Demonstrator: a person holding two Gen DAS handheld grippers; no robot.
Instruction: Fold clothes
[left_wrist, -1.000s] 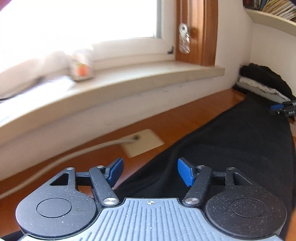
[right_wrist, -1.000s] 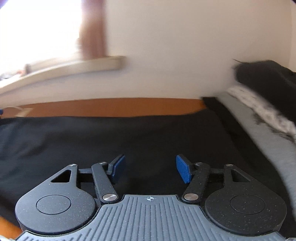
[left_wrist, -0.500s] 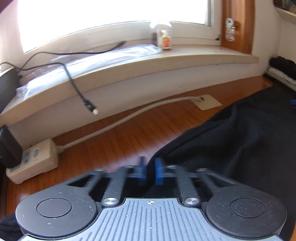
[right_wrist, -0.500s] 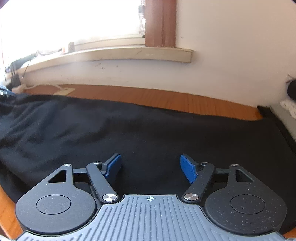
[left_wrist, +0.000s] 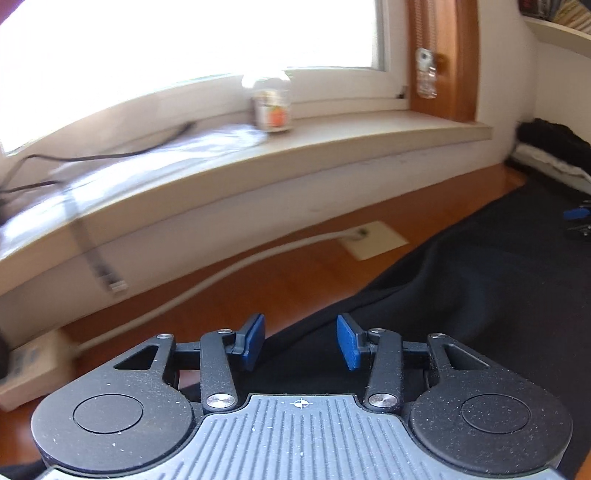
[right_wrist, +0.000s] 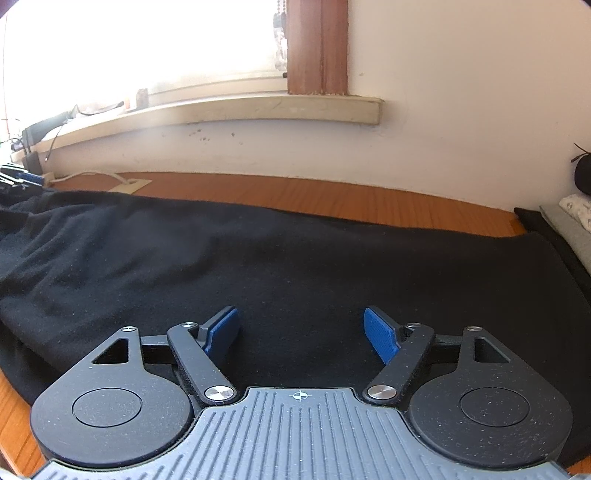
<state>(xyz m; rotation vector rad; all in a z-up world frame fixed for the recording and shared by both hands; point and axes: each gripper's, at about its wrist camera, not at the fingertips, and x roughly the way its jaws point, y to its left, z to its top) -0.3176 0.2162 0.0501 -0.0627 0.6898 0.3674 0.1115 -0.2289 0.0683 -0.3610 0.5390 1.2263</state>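
Both tongs stand apart: my left gripper, its jaws just reopened, hangs over the edge of the black garment spread on the wooden floor; my right gripper hovers above its middle, empty.

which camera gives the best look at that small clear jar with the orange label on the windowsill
The left wrist view: the small clear jar with the orange label stands mid-frame on the beige windowsill, slightly blurred. In the right wrist view it is only a tiny washed-out shape far off in the window glare.
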